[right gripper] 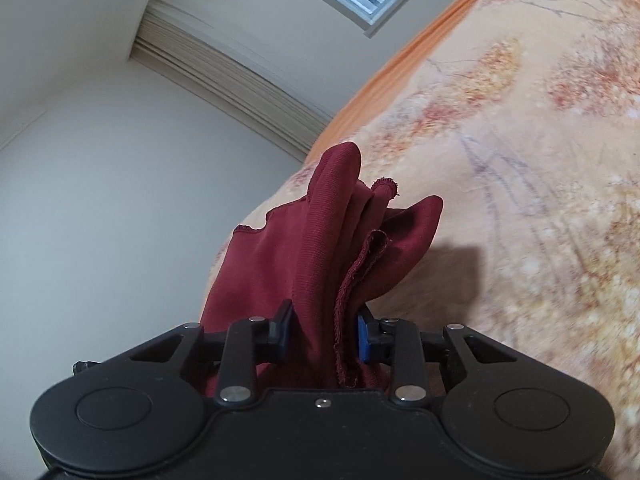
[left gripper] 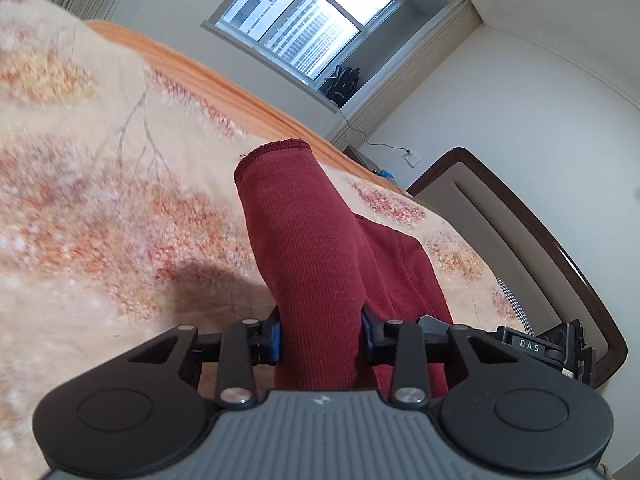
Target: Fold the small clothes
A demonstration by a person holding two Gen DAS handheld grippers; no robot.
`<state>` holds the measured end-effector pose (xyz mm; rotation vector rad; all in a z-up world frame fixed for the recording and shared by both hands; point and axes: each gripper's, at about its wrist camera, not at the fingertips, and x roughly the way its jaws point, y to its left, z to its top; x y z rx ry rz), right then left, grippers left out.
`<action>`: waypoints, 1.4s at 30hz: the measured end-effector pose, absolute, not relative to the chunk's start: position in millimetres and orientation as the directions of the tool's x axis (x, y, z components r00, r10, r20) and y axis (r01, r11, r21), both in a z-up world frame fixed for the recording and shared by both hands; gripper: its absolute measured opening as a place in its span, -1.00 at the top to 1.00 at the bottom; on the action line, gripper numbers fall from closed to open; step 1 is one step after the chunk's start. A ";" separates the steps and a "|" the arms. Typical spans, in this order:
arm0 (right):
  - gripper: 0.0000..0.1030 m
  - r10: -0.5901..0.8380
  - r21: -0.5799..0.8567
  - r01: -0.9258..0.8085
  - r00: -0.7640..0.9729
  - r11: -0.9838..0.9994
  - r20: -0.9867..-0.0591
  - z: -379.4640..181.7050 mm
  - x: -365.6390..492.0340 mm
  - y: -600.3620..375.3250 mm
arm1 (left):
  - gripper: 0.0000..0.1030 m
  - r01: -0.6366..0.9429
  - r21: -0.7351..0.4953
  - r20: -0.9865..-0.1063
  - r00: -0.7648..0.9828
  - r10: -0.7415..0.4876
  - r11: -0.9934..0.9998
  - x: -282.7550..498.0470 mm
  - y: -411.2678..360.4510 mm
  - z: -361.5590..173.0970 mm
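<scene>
My left gripper [left gripper: 320,334] has its jaws clamped on a ribbed maroon garment [left gripper: 308,248], a tube-shaped stretch with a stitched hem. My right gripper [right gripper: 324,330] pinches its bunched, frayed-edge folds [right gripper: 340,248], lifted above the floral bedspread [left gripper: 100,208].

This is a bedroom in a home. A bed [left gripper: 100,184] with a floral cover in orange and cream spreads ahead of the left gripper [left gripper: 320,332], and a padded headboard [left gripper: 520,216] with a dark wooden frame stands to its right. Beyond the bed, a window [left gripper: 308,20] shows tall buildings outside; pale curtains [right gripper: 224,64] hang beside it, with white walls all round.
</scene>
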<state>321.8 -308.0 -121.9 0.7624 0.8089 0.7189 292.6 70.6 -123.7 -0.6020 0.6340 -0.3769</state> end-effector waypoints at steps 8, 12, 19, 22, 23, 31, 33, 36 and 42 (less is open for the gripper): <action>0.37 0.831 0.801 -0.333 0.449 0.497 -0.329 -81.2 261.3 -279.9 | 0.26 0.131 -0.598 -0.430 0.780 -0.454 0.791 213.3 94.2 -82.6; 0.37 0.839 0.804 -0.336 0.430 0.491 -0.333 -83.2 219.4 -271.5 | 0.26 0.117 -0.602 -0.449 0.768 -0.456 0.790 176.0 103.3 -88.9; 0.37 0.799 0.793 -0.253 0.430 0.553 -0.420 -127.0 161.6 -269.5 | 0.24 0.111 -0.527 -0.534 0.728 -0.430 0.842 133.6 92.7 -133.7; 0.36 0.758 0.757 -0.204 0.402 0.621 -0.514 -161.6 157.8 -262.2 | 0.21 0.031 -0.518 -0.616 0.681 -0.397 0.855 136.0 90.1 -177.4; 0.36 0.750 0.752 -0.190 0.398 0.631 -0.528 -169.1 155.5 -262.6 | 0.19 0.018 -0.525 -0.616 0.682 -0.395 0.851 133.9 92.1 -185.6; 0.22 0.763 0.768 -0.182 0.388 0.614 -0.517 -176.3 155.8 -274.4 | -0.06 0.022 -0.529 -0.607 0.689 -0.397 0.848 124.9 104.9 -183.7; 0.06 0.759 0.771 -0.172 0.397 0.614 -0.516 -175.1 156.1 -280.3 | -0.09 0.021 -0.506 -0.618 0.688 -0.379 0.862 118.6 105.9 -176.1; -0.16 0.735 0.751 -0.186 0.446 0.634 -0.511 -154.8 141.2 -291.2 | -0.32 0.009 -0.439 -0.641 0.698 -0.320 0.898 104.9 102.1 -154.6; -0.99 0.712 0.710 -0.259 0.526 0.655 -0.466 -81.2 107.1 -292.2 | -0.99 0.001 -0.377 -0.607 0.755 -0.247 0.926 72.2 88.4 -98.0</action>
